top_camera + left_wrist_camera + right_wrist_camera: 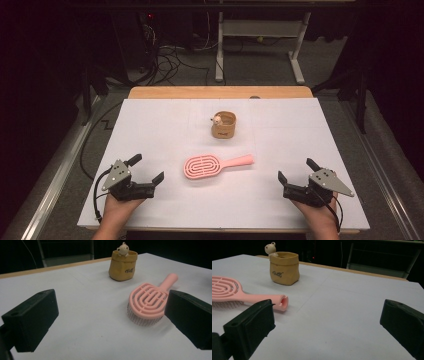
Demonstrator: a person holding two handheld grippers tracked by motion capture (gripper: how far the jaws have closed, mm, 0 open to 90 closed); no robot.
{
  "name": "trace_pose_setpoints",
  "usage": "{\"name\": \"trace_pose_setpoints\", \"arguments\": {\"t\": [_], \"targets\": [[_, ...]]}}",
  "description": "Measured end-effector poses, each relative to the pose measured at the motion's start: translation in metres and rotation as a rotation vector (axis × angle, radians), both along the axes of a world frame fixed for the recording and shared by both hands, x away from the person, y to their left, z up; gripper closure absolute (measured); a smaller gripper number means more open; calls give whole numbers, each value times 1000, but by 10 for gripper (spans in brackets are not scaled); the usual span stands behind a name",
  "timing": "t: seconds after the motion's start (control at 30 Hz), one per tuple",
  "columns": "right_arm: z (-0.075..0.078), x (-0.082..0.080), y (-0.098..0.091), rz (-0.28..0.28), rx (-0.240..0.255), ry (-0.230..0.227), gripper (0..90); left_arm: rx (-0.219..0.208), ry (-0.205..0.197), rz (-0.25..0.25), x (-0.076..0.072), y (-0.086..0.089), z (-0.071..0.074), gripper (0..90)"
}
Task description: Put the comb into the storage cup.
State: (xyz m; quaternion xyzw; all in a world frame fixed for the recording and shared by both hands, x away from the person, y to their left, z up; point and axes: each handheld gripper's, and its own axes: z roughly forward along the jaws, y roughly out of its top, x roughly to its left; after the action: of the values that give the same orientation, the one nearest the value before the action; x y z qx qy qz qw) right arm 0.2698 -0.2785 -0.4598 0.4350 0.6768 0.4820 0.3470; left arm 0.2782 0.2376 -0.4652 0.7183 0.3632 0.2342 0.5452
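Pink hairbrush (210,166) flat on table, tan pot (224,125) upright behind, bear figure (217,119) on rim

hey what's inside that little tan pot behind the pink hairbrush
A small bear figure peeks over the rim of the tan pot. The pot's walls hide its bottom.

Hairbrush (216,166): pink, head patterned with concentric oval slots. Pouch-shaped pot (224,125): mustard yellow, dark lettering, cream bear figure (217,119) on rim. Table (165,125): white top, tan wooden edge. Claws: black.
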Motion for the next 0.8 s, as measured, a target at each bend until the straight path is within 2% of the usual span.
{"name": "trace_pose_setpoints", "arguments": {"t": [0.33,0.5,0.6,0.67,0.73,0.8], "targets": [[0,0,0,3,2,4,2,7,-2,0,1,-2,1,0],[0,-2,-1,4,-1,5,2,22,18,4,2,-1,1,0],[1,-2,-1,3,3,3,2,14,17,15,0,1,1,6],[1,-2,1,7,-6,3,3,11,31,18,1,2,2,41],[-1,0,4,15,-4,17,2,5,50,22,2,4,1,140],[-1,0,4,15,-6,16,3,2,57,20,3,5,1,158]]}}
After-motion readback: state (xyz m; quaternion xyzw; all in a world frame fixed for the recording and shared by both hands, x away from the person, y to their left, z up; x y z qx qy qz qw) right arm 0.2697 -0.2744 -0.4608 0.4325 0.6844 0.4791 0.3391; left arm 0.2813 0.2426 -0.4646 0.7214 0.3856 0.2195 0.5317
